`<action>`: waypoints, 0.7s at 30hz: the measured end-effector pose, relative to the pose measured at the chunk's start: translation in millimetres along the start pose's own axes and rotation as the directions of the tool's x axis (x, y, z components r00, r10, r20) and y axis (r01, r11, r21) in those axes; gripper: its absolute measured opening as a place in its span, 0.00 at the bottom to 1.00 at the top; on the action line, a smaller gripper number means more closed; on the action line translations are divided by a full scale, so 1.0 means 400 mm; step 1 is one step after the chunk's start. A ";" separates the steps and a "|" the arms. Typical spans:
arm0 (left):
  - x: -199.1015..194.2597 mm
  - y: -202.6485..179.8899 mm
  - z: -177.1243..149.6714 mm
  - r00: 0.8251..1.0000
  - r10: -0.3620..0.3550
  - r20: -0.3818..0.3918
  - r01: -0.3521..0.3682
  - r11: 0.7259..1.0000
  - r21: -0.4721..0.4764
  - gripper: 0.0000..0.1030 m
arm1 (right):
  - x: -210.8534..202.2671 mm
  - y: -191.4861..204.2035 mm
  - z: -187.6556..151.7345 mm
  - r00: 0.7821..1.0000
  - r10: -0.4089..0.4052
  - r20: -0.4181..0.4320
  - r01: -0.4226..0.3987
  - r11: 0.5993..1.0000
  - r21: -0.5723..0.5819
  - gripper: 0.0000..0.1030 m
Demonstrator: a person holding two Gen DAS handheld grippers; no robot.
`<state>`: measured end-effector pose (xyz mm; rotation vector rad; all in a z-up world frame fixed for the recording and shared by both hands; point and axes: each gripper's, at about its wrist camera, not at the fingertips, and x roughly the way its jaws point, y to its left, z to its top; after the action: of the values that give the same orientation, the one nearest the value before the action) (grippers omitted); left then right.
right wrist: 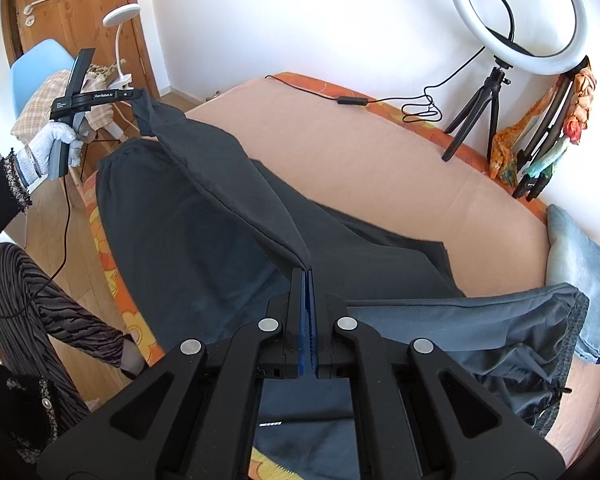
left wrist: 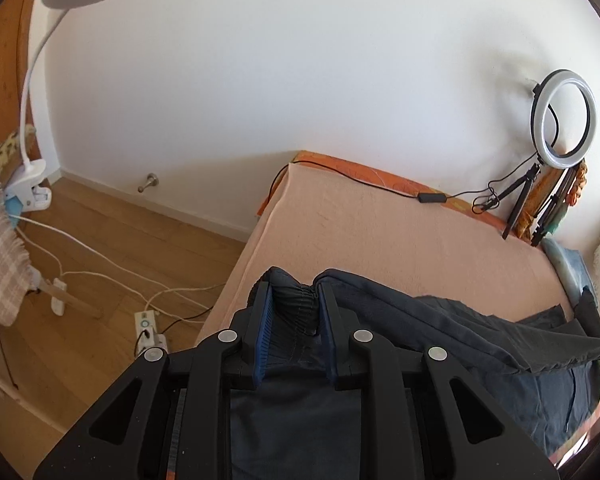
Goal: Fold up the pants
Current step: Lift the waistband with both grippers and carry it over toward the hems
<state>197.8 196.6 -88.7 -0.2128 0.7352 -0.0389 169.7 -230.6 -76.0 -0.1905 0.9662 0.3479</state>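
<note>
Both grippers pinch the dark pants over the bed.

We see our left gripper clamping the gathered, ribbed elastic waistband; our right gripper nips a smooth fabric edge, lifting a taut ridge off the peach sheet.

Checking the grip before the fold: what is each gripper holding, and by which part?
Both hold the pants: left gripper on the gathered waistband, right gripper on a fabric edge farther along.
</note>
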 end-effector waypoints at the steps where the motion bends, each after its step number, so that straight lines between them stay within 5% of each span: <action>1: -0.005 0.009 -0.023 1.000 -0.004 -0.018 0.004 1.000 -0.006 0.20 | 0.000 0.012 -0.016 1.000 0.002 -0.009 -0.002 1.000 -0.007 0.02; 11: -0.067 0.049 -0.164 0.997 -0.010 -0.077 0.007 1.000 -0.030 0.26 | 0.020 0.078 -0.124 0.995 0.031 -0.095 -0.035 0.999 -0.037 0.02; 21: -0.107 0.111 -0.255 0.988 -0.118 -0.098 0.088 0.959 -0.269 0.38 | 0.052 0.093 -0.180 0.982 0.035 -0.188 -0.049 0.996 -0.069 0.02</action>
<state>96.1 226.3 -143.2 -0.5079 0.8419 -0.0526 111.2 -214.2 -133.6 -0.2737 1.1443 0.4102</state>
